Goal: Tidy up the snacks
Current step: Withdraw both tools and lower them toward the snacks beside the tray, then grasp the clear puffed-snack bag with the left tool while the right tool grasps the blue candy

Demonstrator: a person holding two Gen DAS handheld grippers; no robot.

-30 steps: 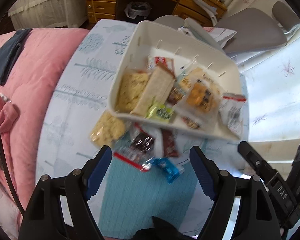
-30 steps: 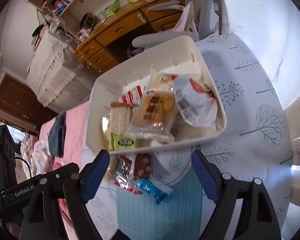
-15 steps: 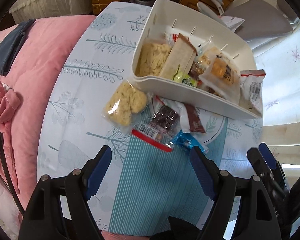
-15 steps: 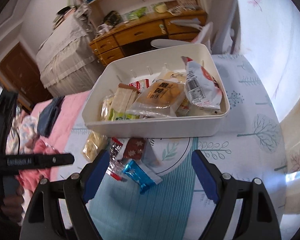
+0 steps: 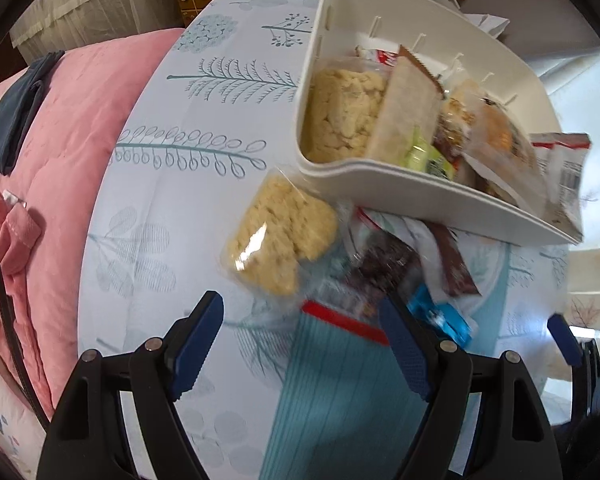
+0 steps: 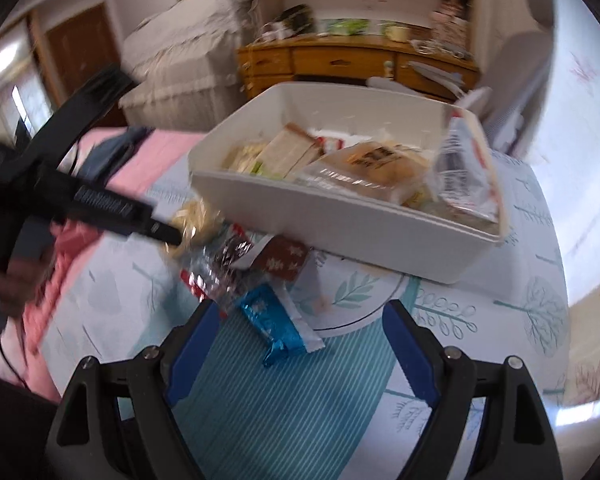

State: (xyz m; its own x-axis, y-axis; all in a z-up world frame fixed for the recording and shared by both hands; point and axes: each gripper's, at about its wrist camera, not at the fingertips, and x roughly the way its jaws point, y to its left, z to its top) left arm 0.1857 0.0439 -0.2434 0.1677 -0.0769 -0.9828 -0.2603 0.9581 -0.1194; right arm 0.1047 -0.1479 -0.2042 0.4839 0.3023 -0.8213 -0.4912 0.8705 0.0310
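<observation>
A white bin [image 5: 400, 184] [image 6: 340, 216] holding several wrapped snacks sits on the patterned tablecloth. In front of it lie loose snacks: a clear bag of pale yellow cakes [image 5: 280, 236] [image 6: 196, 216], a dark shiny packet with a red edge [image 5: 364, 280] [image 6: 220, 264], a brown packet [image 5: 452, 268] [image 6: 286, 258] and a blue packet [image 5: 440, 316] [image 6: 270, 322]. My left gripper [image 5: 300, 340] hangs open just above the yellow cake bag and the dark packet, holding nothing. My right gripper [image 6: 296, 344] stands open over the blue packet, also holding nothing.
A pink quilt [image 5: 60, 120] with dark cloth on it lies left of the table. A wooden desk with drawers [image 6: 340, 60] and a grey chair [image 5: 540, 12] stand behind the bin. The striped teal mat [image 6: 268, 404] lies nearest me.
My left gripper has sunk toward the loose snacks, which now look much larger. The right gripper has rolled and dropped lower, facing the bin's side wall.
</observation>
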